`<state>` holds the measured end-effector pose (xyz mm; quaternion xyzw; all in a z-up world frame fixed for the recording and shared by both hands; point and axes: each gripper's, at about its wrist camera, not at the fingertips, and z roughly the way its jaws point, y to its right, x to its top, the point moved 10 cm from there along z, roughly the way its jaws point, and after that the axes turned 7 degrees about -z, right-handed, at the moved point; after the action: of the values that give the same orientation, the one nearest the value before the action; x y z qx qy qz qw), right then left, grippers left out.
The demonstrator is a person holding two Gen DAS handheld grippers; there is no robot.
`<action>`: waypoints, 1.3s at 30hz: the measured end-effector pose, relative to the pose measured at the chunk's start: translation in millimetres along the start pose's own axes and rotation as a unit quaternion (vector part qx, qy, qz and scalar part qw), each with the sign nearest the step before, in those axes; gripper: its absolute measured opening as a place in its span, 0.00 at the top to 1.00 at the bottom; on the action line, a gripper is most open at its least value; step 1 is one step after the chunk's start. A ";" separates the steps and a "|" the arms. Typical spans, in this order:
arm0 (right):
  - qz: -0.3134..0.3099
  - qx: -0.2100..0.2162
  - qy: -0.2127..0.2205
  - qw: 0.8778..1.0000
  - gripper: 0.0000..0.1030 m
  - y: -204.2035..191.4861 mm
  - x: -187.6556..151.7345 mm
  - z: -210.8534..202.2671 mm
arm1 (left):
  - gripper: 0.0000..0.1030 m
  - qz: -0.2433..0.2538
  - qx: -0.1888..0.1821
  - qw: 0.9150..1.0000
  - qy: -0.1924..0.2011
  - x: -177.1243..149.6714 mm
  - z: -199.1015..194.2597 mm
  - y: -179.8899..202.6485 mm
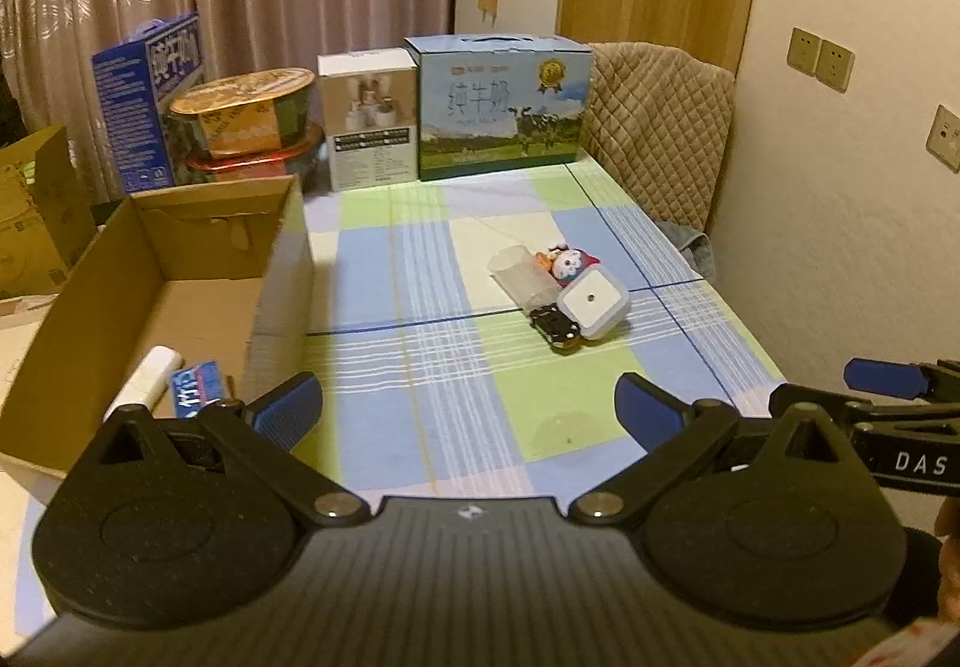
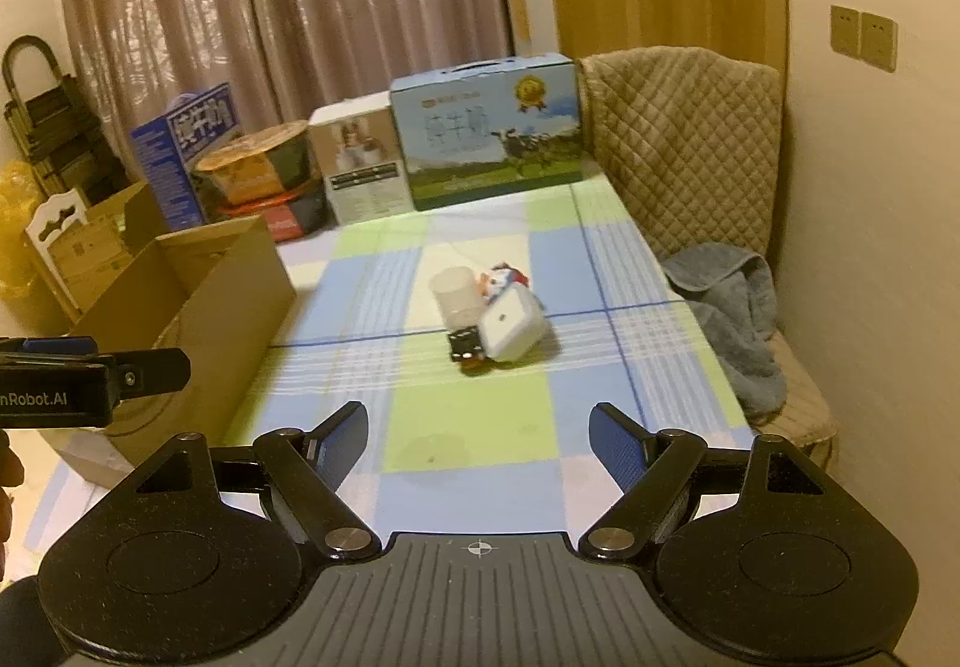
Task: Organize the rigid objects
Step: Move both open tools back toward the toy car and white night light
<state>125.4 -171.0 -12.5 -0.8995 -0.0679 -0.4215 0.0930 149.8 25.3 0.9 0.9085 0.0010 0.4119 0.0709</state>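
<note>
Both grippers, left gripper (image 1: 468, 403) and right gripper (image 2: 477, 427), jaws apart, empty. Clustered objects: white box (image 2: 510, 328), clear cup (image 2: 456, 295), toy (image 2: 501, 277), frame centre on worktop (image 2: 468, 427). Risk: grabbing one knocks neighbours, cup rolls.

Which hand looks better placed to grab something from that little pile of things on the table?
Probably the right. The pile, with its white square box, lies almost straight ahead of the right gripper, whose jaws are open and empty. From the left gripper, also open, the pile sits off to the right.
</note>
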 end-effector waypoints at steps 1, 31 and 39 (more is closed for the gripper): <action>0.000 -0.001 -0.002 1.000 0.24 2.5 -0.6 1.9 | 0.01 0.000 -0.001 1.000 -0.003 -0.6 3.3 2.4; -0.087 -0.027 -0.022 0.996 0.24 57.7 7.0 103.5 | 0.01 0.009 0.000 0.999 -0.044 -8.6 128.7 27.3; -0.163 -0.015 -0.028 0.986 0.25 50.5 -3.2 175.8 | 0.01 0.038 0.001 0.998 -0.047 -16.3 183.4 26.3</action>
<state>264.6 -180.8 -130.8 -0.8892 -0.2101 -0.4064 0.0072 274.8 -25.2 -127.3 0.9264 -0.0363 0.3708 0.0544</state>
